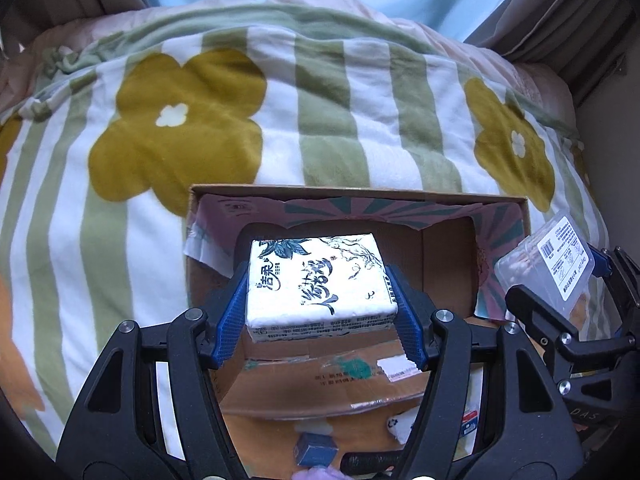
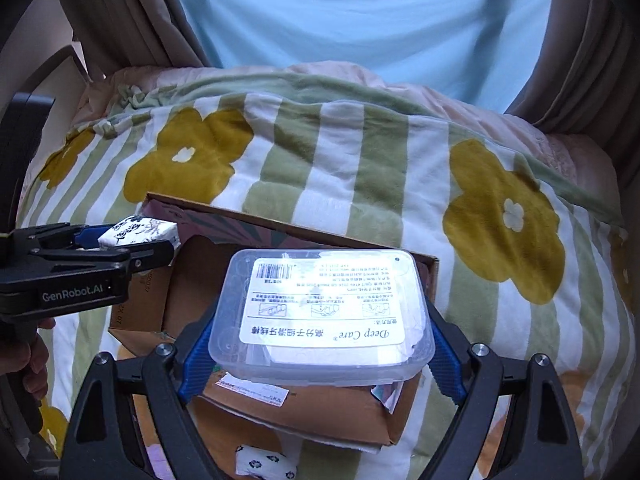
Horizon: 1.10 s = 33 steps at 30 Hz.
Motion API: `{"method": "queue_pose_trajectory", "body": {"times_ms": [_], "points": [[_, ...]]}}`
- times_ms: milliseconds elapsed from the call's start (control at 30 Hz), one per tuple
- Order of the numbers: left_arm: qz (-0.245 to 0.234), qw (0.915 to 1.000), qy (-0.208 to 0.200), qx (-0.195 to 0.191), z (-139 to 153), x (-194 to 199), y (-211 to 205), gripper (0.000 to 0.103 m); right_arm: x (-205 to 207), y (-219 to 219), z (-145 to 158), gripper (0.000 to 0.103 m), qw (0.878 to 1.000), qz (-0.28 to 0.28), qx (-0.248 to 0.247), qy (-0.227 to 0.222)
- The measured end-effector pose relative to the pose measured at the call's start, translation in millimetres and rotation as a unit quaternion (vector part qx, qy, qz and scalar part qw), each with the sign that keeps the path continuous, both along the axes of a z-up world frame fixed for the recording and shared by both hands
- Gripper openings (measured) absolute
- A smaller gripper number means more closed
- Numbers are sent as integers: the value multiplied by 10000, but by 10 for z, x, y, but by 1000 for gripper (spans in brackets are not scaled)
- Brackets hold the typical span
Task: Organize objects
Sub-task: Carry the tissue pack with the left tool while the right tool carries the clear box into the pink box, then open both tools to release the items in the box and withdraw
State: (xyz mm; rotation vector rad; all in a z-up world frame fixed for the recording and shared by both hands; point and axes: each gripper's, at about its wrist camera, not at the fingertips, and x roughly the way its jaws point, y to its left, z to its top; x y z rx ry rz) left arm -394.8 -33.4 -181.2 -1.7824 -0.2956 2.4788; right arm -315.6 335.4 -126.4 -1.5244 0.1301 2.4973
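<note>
My left gripper is shut on a white tissue pack with dark ink print, held above the open cardboard box. My right gripper is shut on a clear plastic floss-pick case with a white label, held over the same box. The case also shows at the right of the left wrist view. The tissue pack shows at the left of the right wrist view.
The box rests on a bed covered by a green-striped blanket with mustard flowers. A small blue box and a small white printed pack lie near the box's front. Curtains hang behind the bed.
</note>
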Motion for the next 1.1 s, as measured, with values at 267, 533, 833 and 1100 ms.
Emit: {"method": "queue_pose_trajectory", "body": {"times_ms": [267, 533, 833, 1100], "points": [[-154, 9989, -446, 23, -676, -292, 107, 62, -276, 66, -649, 86, 9983, 388, -151, -409], [-258, 9977, -621, 7, -1048, -415, 218, 62, -390, 75, -982, 86, 9958, 664, -228, -595], [-336, 9979, -555, -48, -1043, -458, 288, 101, -369, 18, -1058, 100, 9928, 876, -412, -704], [-391, 9981, -480, 18, -964, -525, 366, 103, -309, -80, -955, 102, 9912, 1238, -180, -442]]}}
